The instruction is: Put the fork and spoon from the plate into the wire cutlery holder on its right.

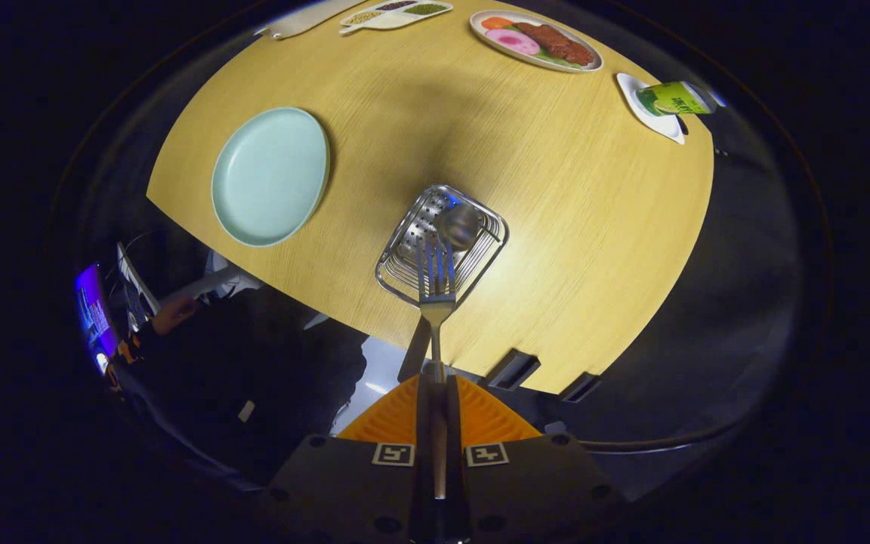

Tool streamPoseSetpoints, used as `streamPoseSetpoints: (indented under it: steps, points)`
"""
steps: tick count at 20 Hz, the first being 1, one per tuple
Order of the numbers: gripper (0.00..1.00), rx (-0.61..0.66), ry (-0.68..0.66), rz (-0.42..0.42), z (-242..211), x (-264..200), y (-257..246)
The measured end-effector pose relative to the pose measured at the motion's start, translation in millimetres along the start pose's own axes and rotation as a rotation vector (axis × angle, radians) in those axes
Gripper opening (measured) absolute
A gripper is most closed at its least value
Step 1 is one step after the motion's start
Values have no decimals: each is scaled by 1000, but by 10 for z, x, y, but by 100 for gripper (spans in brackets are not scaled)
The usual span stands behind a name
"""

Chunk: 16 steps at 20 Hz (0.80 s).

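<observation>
Hand-held gripper (435,385) clamped tight on fork (436,291) handle, tines over the wire cutlery holder (405,276) on the worktop (556,211). Spoon (460,225) already in the holder. Pale plate (269,175) left of it, bare.

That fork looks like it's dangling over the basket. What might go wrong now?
The gripper pinches only the thin handle end of the fork, so it might swing or slip. Its tines hang over the near rim of the wire cutlery holder and could catch it. The spoon already inside may block it.
</observation>
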<state>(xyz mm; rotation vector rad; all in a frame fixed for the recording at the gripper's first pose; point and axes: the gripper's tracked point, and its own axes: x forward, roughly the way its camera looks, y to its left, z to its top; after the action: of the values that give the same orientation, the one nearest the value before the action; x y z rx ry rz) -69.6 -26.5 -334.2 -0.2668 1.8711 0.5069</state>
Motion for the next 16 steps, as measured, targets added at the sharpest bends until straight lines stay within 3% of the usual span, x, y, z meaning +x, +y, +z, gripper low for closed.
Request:
streamPoseSetpoints:
  steps: [11, 13, 14, 16]
  points:
    - [15, -6, 76, -20, 225, 91, 61]
    - [20, -9, 57, -28, 249, 94, 33]
    - [35, -9, 33, -28, 282, 123, 13]
    - [40, 13, -33, -26, 346, 101, -18]
